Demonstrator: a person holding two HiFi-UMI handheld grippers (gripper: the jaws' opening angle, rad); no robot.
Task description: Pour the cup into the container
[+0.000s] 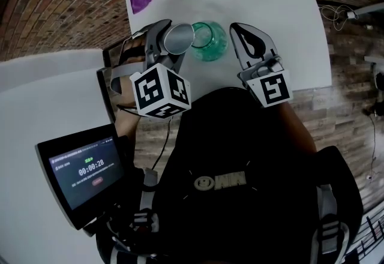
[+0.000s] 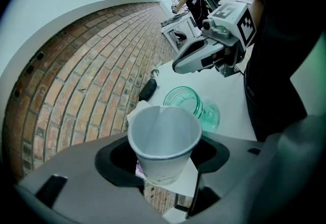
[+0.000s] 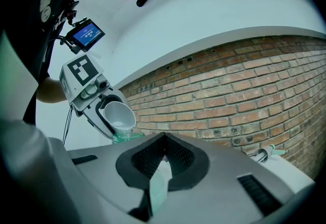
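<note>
The left claw (image 1: 173, 39) pinches a tilted white paper cup (image 2: 164, 139), partly hiding the green glass container (image 1: 213, 42) on the open white bench (image 1: 288, 29); the right claw (image 1: 240, 32) is pressed together.

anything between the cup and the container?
Nothing visible. The cup, held in the left gripper, is tipped just at the container's open mouth. The right gripper sits beside the container, not over it.

Matt paper cup (image 2: 164, 141), glossy translucent container (image 2: 189, 103)
</note>
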